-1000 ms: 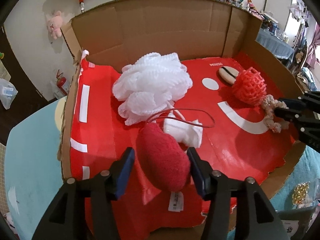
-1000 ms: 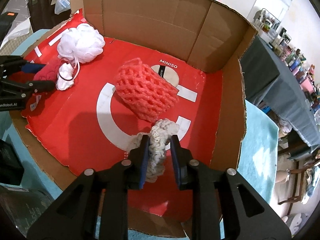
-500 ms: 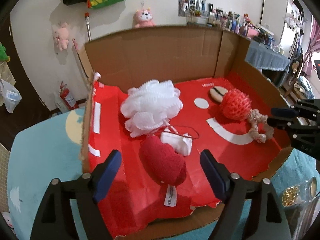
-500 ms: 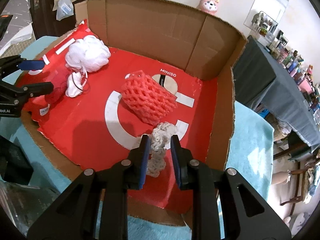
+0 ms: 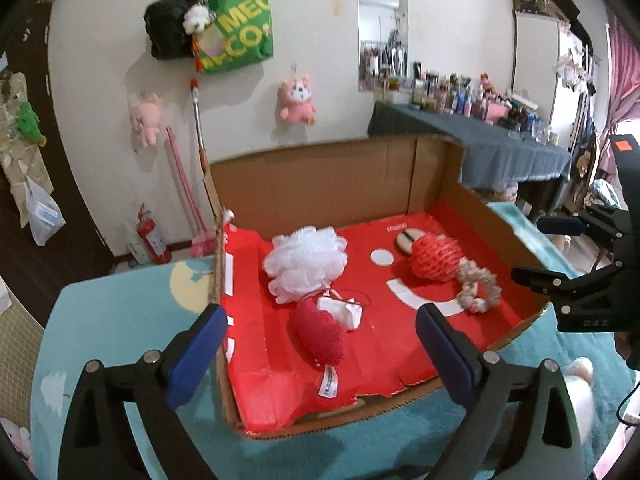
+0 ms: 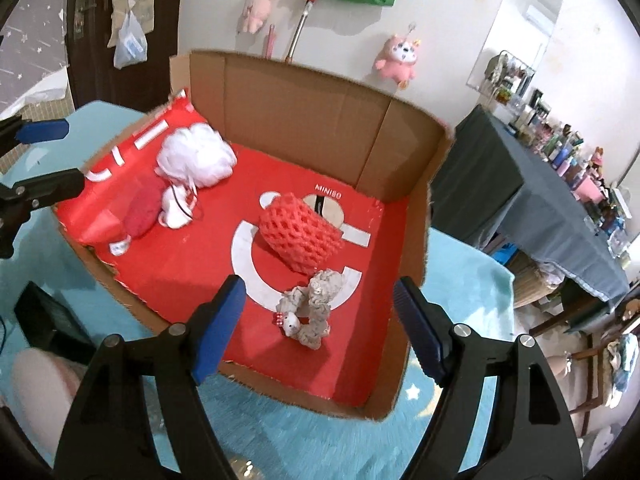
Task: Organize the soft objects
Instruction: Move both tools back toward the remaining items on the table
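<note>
Five soft things are sitting in the cardboard box right now, all on its red liner, and from where I'm looking this job is pretty much wrapped up.

On the left side there's the white mesh pouf, with the red plush heart just in front of it and a small white pouch tucked between the two, touching both. Over on the right, the red foam net sits near the middle of the liner, and the cream scrunchie lies just in front of it, close to the box's front edge, maybe brushing the net but I can't say for sure. There's also a flat round tan thing behind the net, can't tell what it is.

Left gripper: jaws wide and opening, nothing between the pads; the heart lies well beyond them in the box. Right gripper: also opening, pads clear of the scrunchie on both sides, so it's let go and holds nothing.

What's left? Honestly not much that I can see. Nothing soft shows on the teal surface outside the box, though the fisheye edges hide plenty. Maybe a tidy-up nudge, otherwise I'd call it done.
</note>
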The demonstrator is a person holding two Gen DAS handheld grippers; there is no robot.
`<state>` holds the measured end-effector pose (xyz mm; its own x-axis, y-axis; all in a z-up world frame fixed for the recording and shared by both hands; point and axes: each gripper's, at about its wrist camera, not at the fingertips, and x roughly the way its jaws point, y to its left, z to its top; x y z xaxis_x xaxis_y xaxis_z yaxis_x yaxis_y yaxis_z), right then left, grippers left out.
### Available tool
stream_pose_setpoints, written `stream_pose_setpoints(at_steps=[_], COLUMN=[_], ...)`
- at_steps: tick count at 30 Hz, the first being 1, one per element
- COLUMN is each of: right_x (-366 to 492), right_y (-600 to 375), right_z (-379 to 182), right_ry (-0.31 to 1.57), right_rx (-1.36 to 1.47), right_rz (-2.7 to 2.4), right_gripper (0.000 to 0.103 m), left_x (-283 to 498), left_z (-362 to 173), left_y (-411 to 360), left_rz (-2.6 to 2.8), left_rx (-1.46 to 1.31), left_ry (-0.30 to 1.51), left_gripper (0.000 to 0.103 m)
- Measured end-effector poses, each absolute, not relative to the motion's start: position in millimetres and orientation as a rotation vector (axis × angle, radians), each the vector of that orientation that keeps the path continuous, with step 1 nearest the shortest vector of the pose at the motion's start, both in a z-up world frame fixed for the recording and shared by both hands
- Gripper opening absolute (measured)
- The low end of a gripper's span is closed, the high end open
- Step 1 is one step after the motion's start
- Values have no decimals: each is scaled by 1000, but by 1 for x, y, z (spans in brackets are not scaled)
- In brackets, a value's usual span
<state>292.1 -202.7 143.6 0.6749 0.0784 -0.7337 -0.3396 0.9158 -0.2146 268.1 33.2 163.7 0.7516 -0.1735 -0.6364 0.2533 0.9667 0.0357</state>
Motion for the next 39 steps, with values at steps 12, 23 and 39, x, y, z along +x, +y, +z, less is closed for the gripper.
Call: stream_pose_setpoints(at_steps=[12,23,39], right_x=[213,109,18], right_y=[-201,-211,-233], right_z=[193,208,160], right_ry=[663,525,370], right_rx=[-321,-241,-77], right_rz=[229,219,41], right_gripper=[76,83,88], left_x=[195,110,37], left_z=[202,205,150], left_y=[30,34,23], left_rz=[-185,-228,-188], left_rx=[130,33,-27], left_ry=[591,511,413], left_gripper=[99,101,103])
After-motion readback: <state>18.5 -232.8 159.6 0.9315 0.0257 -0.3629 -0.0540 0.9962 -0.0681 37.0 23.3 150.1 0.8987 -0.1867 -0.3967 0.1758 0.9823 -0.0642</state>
